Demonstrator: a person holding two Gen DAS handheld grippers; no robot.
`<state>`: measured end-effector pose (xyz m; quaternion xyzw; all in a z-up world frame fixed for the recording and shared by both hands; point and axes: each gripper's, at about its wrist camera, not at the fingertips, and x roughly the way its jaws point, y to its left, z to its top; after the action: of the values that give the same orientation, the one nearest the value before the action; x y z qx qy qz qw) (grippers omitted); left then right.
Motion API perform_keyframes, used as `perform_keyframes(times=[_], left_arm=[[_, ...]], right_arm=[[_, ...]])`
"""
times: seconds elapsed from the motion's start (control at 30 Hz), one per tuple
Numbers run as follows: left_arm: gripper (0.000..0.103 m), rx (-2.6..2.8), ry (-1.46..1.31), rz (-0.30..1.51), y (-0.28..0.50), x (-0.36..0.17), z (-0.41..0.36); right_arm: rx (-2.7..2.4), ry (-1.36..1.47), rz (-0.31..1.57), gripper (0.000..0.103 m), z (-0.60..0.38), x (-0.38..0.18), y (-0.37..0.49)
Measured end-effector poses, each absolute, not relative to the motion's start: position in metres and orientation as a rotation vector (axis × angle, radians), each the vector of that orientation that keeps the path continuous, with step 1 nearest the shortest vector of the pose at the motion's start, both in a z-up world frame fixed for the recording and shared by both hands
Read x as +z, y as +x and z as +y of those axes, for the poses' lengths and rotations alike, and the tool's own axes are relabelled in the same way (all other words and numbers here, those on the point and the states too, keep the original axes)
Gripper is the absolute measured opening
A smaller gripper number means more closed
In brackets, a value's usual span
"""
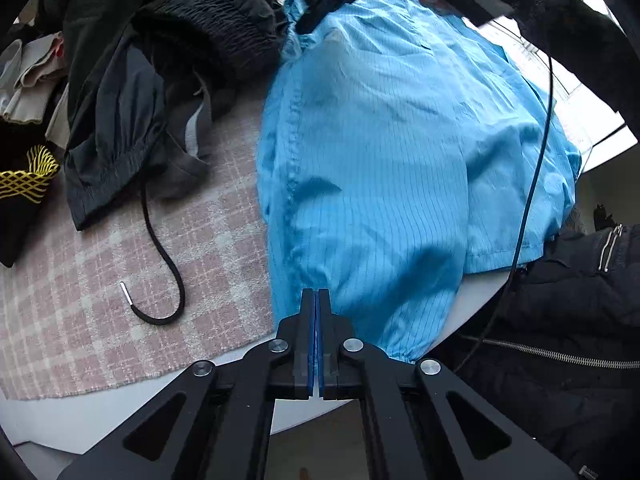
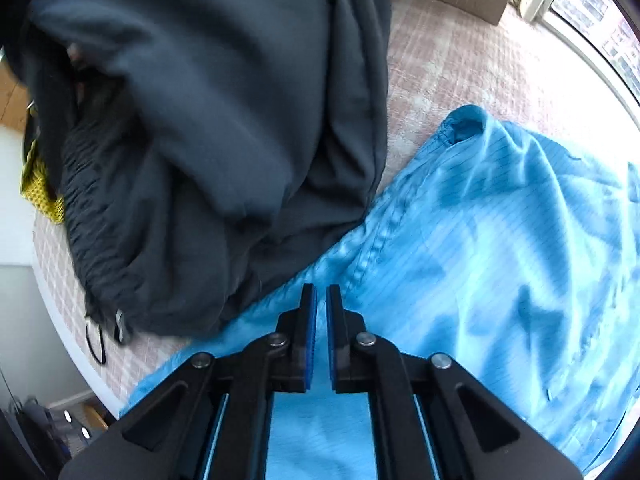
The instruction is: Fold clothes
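clothes lie in two lots on the round surface (image 1: 100,412) with its pink checked cloth (image 1: 192,240): a light blue striped garment (image 1: 380,140) spread across the near side, and a heap of dark grey garments (image 1: 132,92) beside it, one trailing a black drawstring (image 1: 164,256). in the right wrist view the grey heap overlaps the blue garment's edge.

the left claw (image 1: 316,294) is pinched fully together at the blue garment's near edge, beside its gathered cuff; a thin bit of fabric seems caught between the pads, though that cannot be told for certain. the right claw (image 2: 321,292) points down over the blue cloth near its seam, its pads almost together with a narrow slit between them; no fabric shows in that gap, so it appears to hold nothing.

judging from this, the step in hand is taking hold of the blue garment to lay it flat or make a first fold. the next move would call for the right claw to get a sure pinch on an edge, and for the blue cloth to be drawn free of the grey heap, so the fold does not drag that pile along.
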<state>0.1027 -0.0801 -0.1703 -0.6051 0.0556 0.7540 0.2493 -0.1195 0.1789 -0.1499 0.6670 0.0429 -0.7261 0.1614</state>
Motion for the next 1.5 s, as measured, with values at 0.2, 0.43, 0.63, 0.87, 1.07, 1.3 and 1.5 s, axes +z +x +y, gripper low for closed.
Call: perform_keyframes(times=[0.2, 0.43, 0.63, 0.87, 1.07, 1.3, 1.5], left_arm=[[0.032, 2.069, -1.641, 0.090, 0.069, -0.164, -0.079], [0.033, 2.042, -1.640, 0.174, 0.021, -0.180, -0.045], [0.030, 1.994, -1.612, 0.210, 0.004, -0.188, -0.018], [0.001, 2.004, -1.486, 0.241, 0.011, -0.174, -0.008], [0.001, 2.026, -1.486, 0.289, 0.015, -0.167, -0.016], [0.006, 2.026, -1.631, 0.265, -0.001, -0.196, -0.030], [0.010, 2.084, -1.621, 0.280, 0.002, -0.177, -0.045]], right_arm=[[-1.990, 1.927, 0.109, 0.022, 0.172, -0.142, -0.091], [-2.011, 1.924, 0.030, 0.022, 0.186, -0.138, -0.079], [-2.015, 1.946, 0.009, 0.022, 0.206, -0.143, -0.078], [-2.163, 1.959, -0.030, 0.022, 0.247, -0.146, -0.092], [-2.148, 2.027, -0.023, 0.023, 0.266, -0.166, -0.092], [-2.148, 1.865, 0.037, 0.023, 0.224, -0.139, -0.090], [-2.088, 1.891, 0.120, 0.025, 0.200, -0.148, -0.087]])
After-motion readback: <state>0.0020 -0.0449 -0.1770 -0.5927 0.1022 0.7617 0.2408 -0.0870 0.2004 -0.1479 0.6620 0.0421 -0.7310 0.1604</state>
